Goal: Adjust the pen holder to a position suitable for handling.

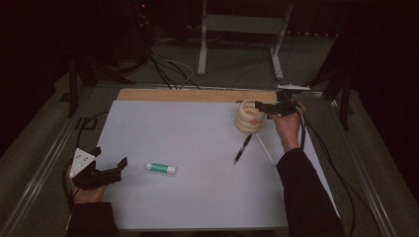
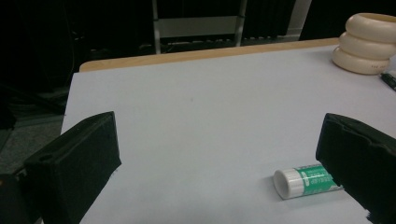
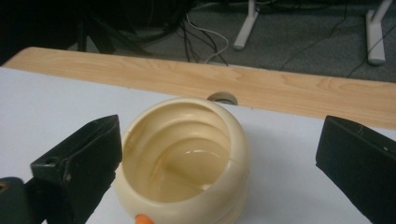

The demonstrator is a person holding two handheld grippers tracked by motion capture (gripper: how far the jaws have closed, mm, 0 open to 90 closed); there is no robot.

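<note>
Fingers on both grippers are spread wide with nothing between them, so as far as I can tell nothing's in a grip right now. The right gripper (image 1: 264,107) hangs over the cream ribbed holder (image 1: 248,117) at the far right of the white mat (image 1: 197,192); in the right gripper view its jaws stand either side of the holder's open mouth (image 3: 184,158), which looks empty inside apart from a small orange bit at the near rim that I can't make out. The left gripper (image 1: 109,158) sits low at the near left corner, aimed along the mat, with the green-and-white glue stick (image 1: 161,168) lying on its side just beyond it, half behind one jaw in the left gripper view (image 2: 306,181). The black pen (image 1: 242,148) lies flat just in front of the holder, next to a thin white stick. My guess: this looks like tidying things into the holder, and it's early days, with pen and glue stick both lying loose and each needing a pickup and drop.
</note>
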